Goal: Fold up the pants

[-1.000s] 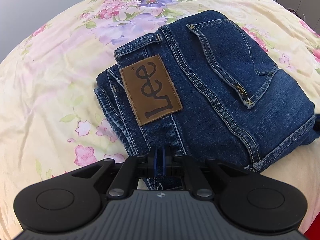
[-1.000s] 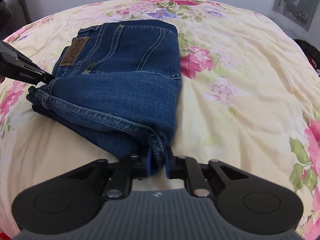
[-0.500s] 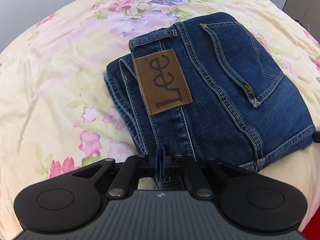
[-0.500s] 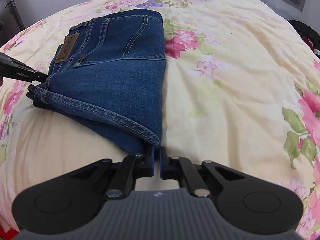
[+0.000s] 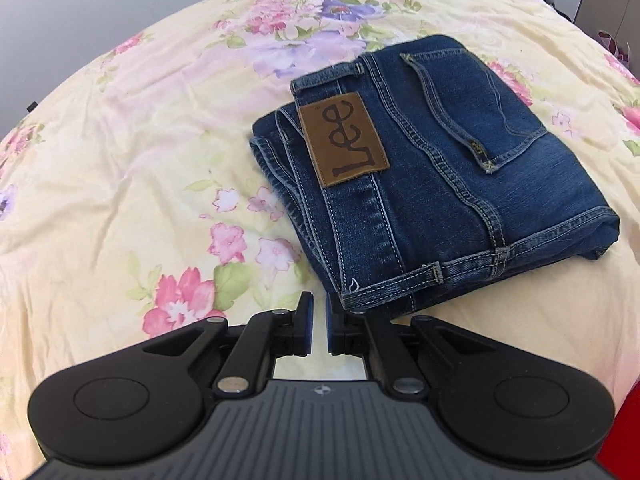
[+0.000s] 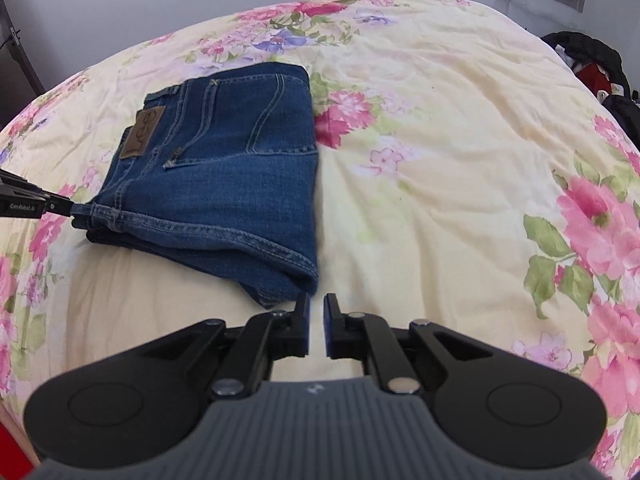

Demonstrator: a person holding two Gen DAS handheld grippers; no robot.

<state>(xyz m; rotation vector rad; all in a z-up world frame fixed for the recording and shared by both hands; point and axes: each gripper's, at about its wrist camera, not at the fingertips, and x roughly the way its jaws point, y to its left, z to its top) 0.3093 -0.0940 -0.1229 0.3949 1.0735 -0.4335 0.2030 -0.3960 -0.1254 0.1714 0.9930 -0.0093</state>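
Each gripper is built the same. The left gripper [image 5: 318, 322] and the right gripper [image 6: 317, 322] are matte black, with two narrow fingers [image 5: 304, 320] faced on the inside with blue pads. Behind the fingers, angled black link bars run back to silver round-headed screws [image 5: 230, 385], one on each side. Two broad rounded lobes flank the links, each with a shallow circular recess [image 6: 106, 404]. The middle of the body is a grey ribbed plate [image 5: 320, 436] with a small round emblem at its front edge. White lettering [image 6: 22, 208] runs along the side of the left gripper.
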